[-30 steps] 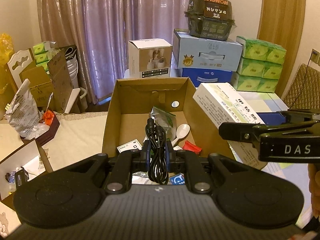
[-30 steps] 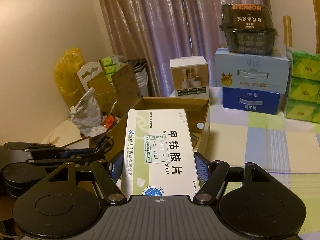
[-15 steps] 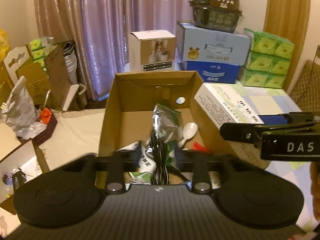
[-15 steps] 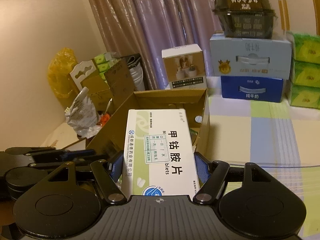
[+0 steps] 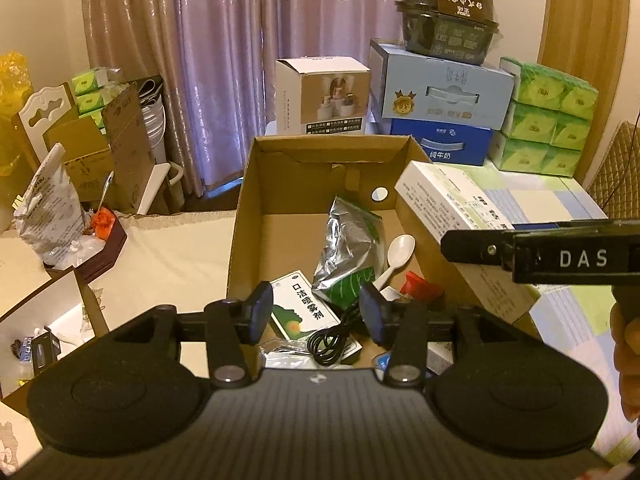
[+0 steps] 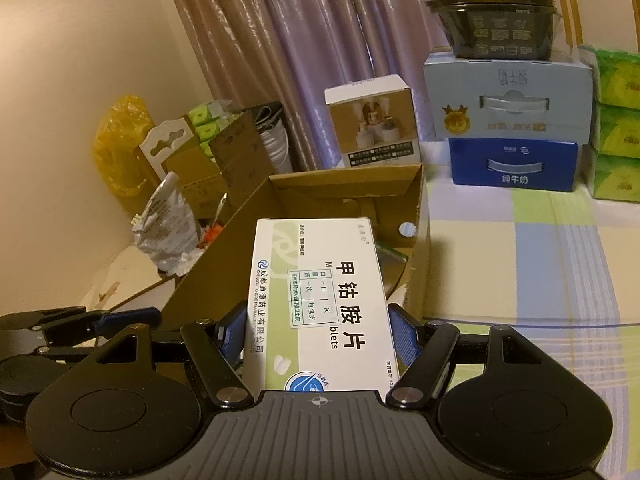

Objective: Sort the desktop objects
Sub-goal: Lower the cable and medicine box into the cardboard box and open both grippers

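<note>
Jaws of the left gripper (image 5: 316,316) are standing apart with nothing between them, hanging over the near end of the cardboard box (image 5: 244,216). Right below that gap, the black cable (image 5: 330,340) is lying coiled on the box floor, partly over a small green-and-white medicine box (image 5: 304,312). Jaws of the right gripper (image 6: 318,340) are clamping the white medicine carton (image 6: 320,300) by its two long sides, holding it flat with its printed face up. The carton is sitting at the right wall of the cardboard box, its far end reaching over the rim.

Further inside the cardboard box, a silver and green foil pouch (image 5: 348,252) is leaning near the middle, a white plastic spoon (image 5: 396,256) is lying just to its right, and something red (image 5: 420,288) is showing beside the spoon's handle.

The cardboard box is resting on a tabletop covered by a checked cloth (image 6: 520,260). Behind the cardboard box, a white product box (image 5: 324,96) is standing upright. To the right of that, a light blue carton (image 5: 440,84) is sitting on a dark blue one (image 5: 448,140), with a dark food tray (image 5: 448,12) on top. Green tissue packs (image 5: 548,120) are stacked at the far right of the cardboard box, and purple curtains (image 5: 224,60) are hanging behind everything.
</note>
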Demonstrator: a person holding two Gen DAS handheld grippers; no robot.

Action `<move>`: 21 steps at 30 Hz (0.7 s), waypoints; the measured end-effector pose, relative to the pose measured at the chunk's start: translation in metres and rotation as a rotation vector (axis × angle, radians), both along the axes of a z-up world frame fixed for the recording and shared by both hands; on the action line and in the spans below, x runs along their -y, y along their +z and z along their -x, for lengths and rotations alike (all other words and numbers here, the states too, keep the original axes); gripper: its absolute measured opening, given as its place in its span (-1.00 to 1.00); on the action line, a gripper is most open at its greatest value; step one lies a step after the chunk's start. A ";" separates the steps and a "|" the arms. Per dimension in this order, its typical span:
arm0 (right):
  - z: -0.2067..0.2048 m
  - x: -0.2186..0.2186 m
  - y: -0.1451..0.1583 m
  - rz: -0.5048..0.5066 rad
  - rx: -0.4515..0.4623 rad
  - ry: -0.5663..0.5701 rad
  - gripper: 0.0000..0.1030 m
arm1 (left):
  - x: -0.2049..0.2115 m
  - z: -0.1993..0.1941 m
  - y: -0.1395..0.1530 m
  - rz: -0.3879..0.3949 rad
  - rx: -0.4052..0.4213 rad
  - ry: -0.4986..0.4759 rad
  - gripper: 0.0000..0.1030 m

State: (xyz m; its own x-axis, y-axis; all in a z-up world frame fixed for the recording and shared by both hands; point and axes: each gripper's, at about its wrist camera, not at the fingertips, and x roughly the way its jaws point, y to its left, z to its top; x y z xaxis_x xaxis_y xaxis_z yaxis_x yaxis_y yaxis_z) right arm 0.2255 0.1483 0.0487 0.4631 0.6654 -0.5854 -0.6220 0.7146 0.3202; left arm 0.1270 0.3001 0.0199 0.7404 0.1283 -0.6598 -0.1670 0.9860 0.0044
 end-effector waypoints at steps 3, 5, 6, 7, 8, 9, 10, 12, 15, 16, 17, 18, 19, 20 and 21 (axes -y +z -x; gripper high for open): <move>-0.003 0.000 0.001 -0.045 -0.023 0.000 0.34 | 0.000 0.002 0.002 -0.001 0.002 0.002 -0.14; -0.008 0.002 0.001 -0.088 -0.059 0.003 0.46 | 0.000 0.003 0.002 -0.001 0.004 0.004 0.05; -0.009 0.004 0.002 -0.098 -0.063 -0.006 0.65 | 0.000 0.005 0.003 0.000 0.006 0.005 0.11; -0.009 0.006 0.003 -0.104 -0.055 -0.013 0.69 | 0.000 0.006 0.003 0.000 0.009 0.005 0.21; -0.009 0.007 0.005 -0.105 -0.047 -0.015 0.69 | 0.001 0.007 0.004 -0.001 0.011 0.004 0.23; -0.009 0.009 0.006 -0.104 -0.044 -0.015 0.69 | 0.001 0.007 0.004 -0.002 0.010 0.004 0.23; -0.009 0.011 0.007 -0.104 -0.047 -0.016 0.69 | 0.001 0.007 0.004 -0.001 0.008 0.005 0.24; -0.009 0.015 0.008 -0.105 -0.052 -0.021 0.69 | 0.002 0.009 0.004 0.000 0.007 0.008 0.27; -0.007 0.022 0.012 -0.104 -0.050 -0.028 0.69 | 0.003 0.010 0.005 -0.004 0.007 0.006 0.35; -0.005 0.024 0.013 -0.104 -0.050 -0.029 0.70 | 0.004 0.011 0.006 -0.003 0.009 0.006 0.43; -0.004 0.025 0.014 -0.103 -0.050 -0.030 0.70 | 0.005 0.012 0.007 -0.002 0.012 0.008 0.53; -0.002 0.027 0.016 -0.103 -0.049 -0.030 0.71 | 0.006 0.014 0.008 -0.002 0.015 0.010 0.58; 0.000 0.029 0.017 -0.101 -0.048 -0.032 0.73 | 0.007 0.015 0.009 -0.005 0.017 0.012 0.64; 0.002 0.031 0.019 -0.100 -0.047 -0.033 0.74 | 0.009 0.017 0.011 -0.008 0.018 0.014 0.69; 0.004 0.033 0.021 -0.098 -0.044 -0.033 0.77 | 0.010 0.018 0.012 -0.010 0.018 0.015 0.72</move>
State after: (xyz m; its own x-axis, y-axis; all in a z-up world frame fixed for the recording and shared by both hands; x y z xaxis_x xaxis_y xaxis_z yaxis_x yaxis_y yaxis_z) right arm 0.2212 0.1157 0.0698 0.4606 0.7056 -0.5384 -0.5824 0.6980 0.4167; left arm 0.1086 0.2900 0.0323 0.7500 0.1463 -0.6450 -0.1823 0.9832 0.0111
